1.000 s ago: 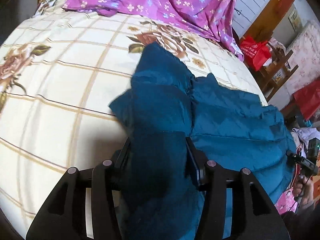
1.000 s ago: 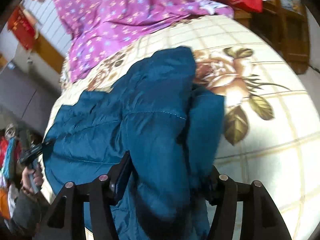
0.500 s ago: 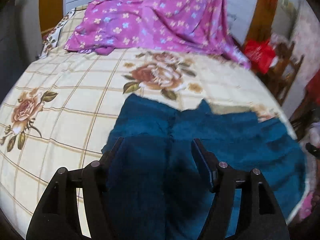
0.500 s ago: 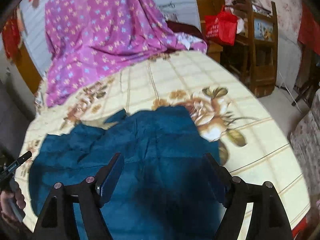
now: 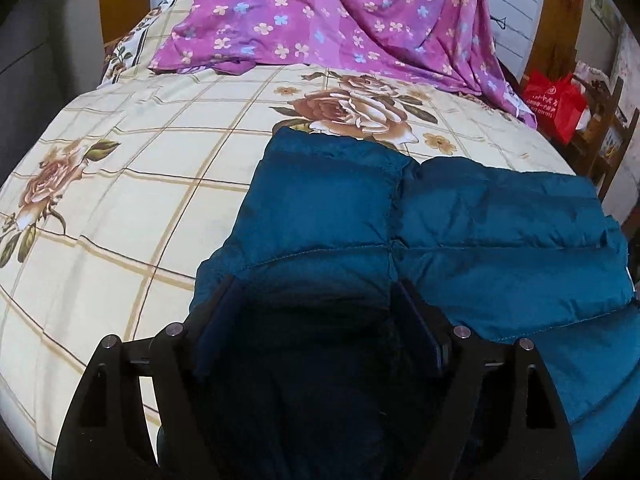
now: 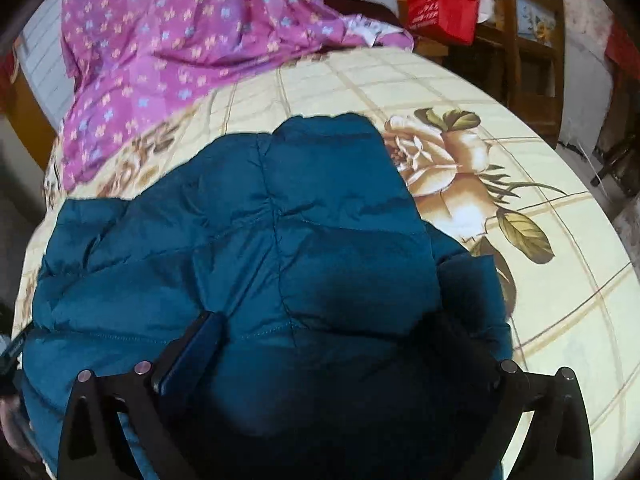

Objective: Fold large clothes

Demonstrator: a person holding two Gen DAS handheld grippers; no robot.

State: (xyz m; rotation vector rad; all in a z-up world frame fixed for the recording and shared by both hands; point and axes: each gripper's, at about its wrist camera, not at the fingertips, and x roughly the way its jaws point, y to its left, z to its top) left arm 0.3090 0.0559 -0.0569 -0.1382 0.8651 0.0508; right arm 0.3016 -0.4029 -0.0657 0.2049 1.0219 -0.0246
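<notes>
I see a puffy quilted teal jacket [image 5: 460,240] lying spread on the bed, its stitched panels running across it and one part folded over another along a middle seam. My left gripper [image 5: 316,320] hangs over its near edge with the fingers spread and opening; the fabric lies between and under them, but the pads do not press on it. Ahead of those fingers the jacket ends at a printed rose. My right gripper [image 6: 332,344] stands likewise over the jacket, fingers very wide and opening, cloth between them, nothing pinched. To the right of these fingers a flap of the jacket lies on the sheet.

A red bag [image 5: 556,104] sits on a wooden shelf [image 6: 532,60] beyond the bed, far right of the left fingers; what it holds I cannot tell.

The bedsheet [image 5: 120,200] is cream with tan checks and large roses. A purple flowered cloth [image 5: 340,20] drapes across the far end, well ahead of both grippers. White panelled wall lies behind it.
</notes>
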